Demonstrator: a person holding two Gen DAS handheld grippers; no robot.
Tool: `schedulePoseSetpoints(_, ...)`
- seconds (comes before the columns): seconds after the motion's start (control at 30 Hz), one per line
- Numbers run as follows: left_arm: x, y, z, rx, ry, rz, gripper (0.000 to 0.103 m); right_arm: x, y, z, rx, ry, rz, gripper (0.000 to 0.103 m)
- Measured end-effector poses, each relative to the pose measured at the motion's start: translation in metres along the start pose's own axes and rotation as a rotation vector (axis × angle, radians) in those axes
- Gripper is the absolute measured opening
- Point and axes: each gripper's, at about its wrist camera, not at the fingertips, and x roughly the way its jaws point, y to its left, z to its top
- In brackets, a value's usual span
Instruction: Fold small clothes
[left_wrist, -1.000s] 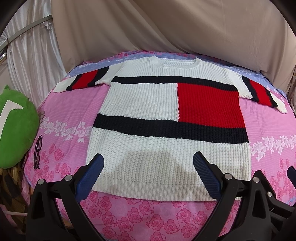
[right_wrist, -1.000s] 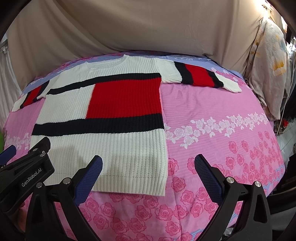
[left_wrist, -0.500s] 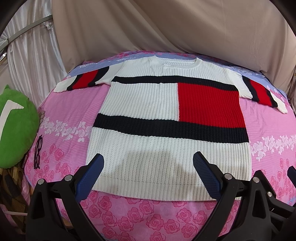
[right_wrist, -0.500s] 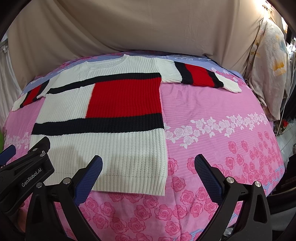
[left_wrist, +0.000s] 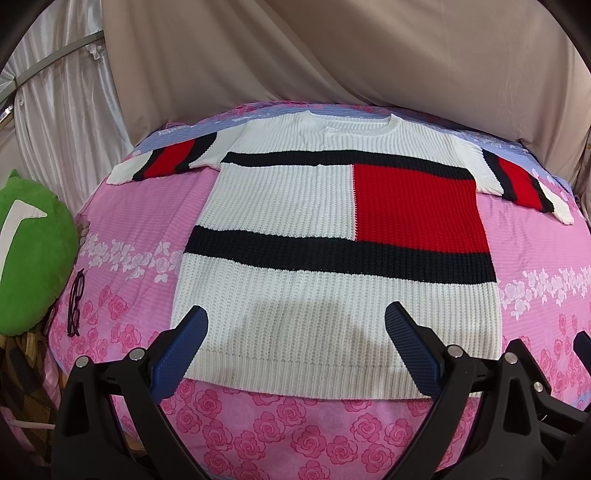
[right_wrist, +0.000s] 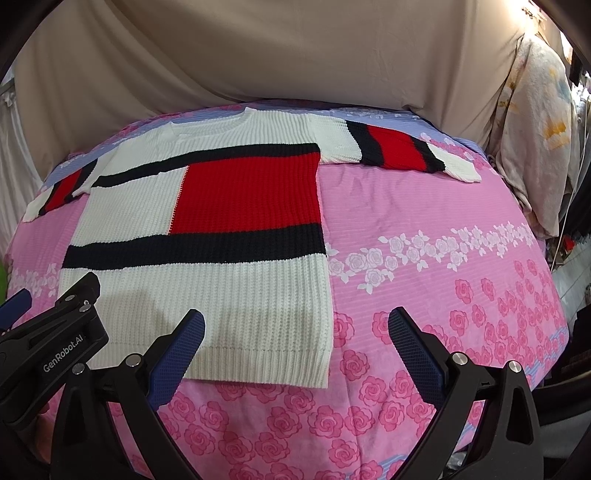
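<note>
Sweater (left_wrist: 332, 258) lies flat and unfolded on the bed (left_wrist: 140, 229), face up, neckline toward the far edge, hem toward the near edge. Both sleeves are spread out sideways along the far edge. Knit is white with black bands and a red block on the chest.

Left gripper (left_wrist: 295, 332): jaws wide apart, holding nothing, over the hem area of the sweater. Contact with the fabric can't be judged from this angle.

Right gripper (right_wrist: 295, 332): jaws wide apart, holding nothing, over the sweater's near right corner; one finger is in front of the knit, the other in front of bare pink sheet. The left gripper's body shows at the left edge of the right wrist view.

Green cushion (left_wrist: 29, 251) sits off the bed's left edge, glasses (left_wrist: 75, 302) lie on the sheet just beside it. Beige backdrop cloth (left_wrist: 332, 55) hangs behind the far edge.
</note>
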Motion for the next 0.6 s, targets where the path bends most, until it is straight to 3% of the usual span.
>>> schedulePoseSetpoints(0.6, 0.0044, -0.0044, 0.0048, 0.009, 0.002, 0.008, 0.094, 0.0036, -0.0024, 0.0011, -0.001, 0.007, -0.001, 0.098)
